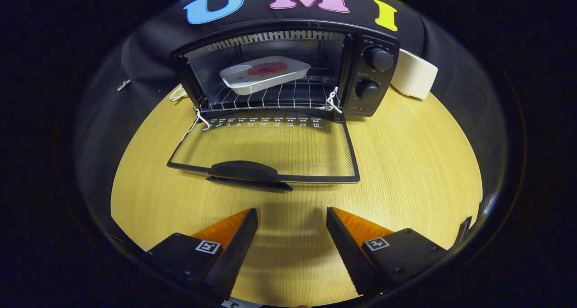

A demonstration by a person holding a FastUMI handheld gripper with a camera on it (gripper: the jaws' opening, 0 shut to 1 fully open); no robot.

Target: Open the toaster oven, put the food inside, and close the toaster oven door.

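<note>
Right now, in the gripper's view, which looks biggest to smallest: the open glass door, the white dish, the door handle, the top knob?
1. Glass door, lying open.
2. White dish on the rack.
3. Door handle; nearer the camera, so its rank against the dish is unsure.
4. Top knob.
The gripper is open, holding nothing.

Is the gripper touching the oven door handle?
Apart. In the gripper view the gripper is open, and bare table shows between its fingers and the door handle ahead.

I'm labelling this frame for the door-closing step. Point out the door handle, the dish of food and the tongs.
door handle [244,170]: gripper view, middle of the grip, just ahead of the tongs.
dish of food [265,73]: gripper view, on the dish's top, on the oven rack.
tongs [292,218]: gripper view, midway between the open tips.
</note>
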